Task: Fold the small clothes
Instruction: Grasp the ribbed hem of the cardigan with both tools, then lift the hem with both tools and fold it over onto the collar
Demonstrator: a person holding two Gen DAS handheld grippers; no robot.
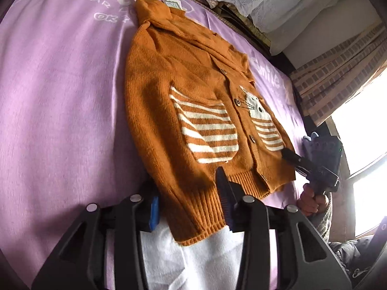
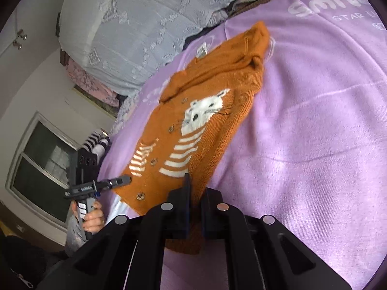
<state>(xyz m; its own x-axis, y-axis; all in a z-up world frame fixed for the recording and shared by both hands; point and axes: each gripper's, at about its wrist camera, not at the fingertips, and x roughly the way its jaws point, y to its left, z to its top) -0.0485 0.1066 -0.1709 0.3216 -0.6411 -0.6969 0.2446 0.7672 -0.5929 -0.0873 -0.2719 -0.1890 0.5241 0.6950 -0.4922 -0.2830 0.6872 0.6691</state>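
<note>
A small orange knitted cardigan (image 1: 193, 101) with white stripes and a white cat motif lies flat, buttoned, on a purple sheet (image 1: 60, 96). My left gripper (image 1: 188, 200) straddles the ribbed hem at its lower left corner, jaws apart with the fabric between them. My right gripper (image 2: 194, 203) is closed on the hem at the other lower corner of the cardigan (image 2: 205, 111). The right gripper also shows in the left wrist view (image 1: 290, 155), and the left gripper shows in the right wrist view (image 2: 123, 180).
The purple sheet (image 2: 314, 133) has white lettering. White fabric (image 1: 205, 261) lies under the hem near me. A lace-covered pile (image 2: 145, 24) sits at the far end. A window (image 2: 41, 169) and curtain (image 1: 338, 77) are at the side.
</note>
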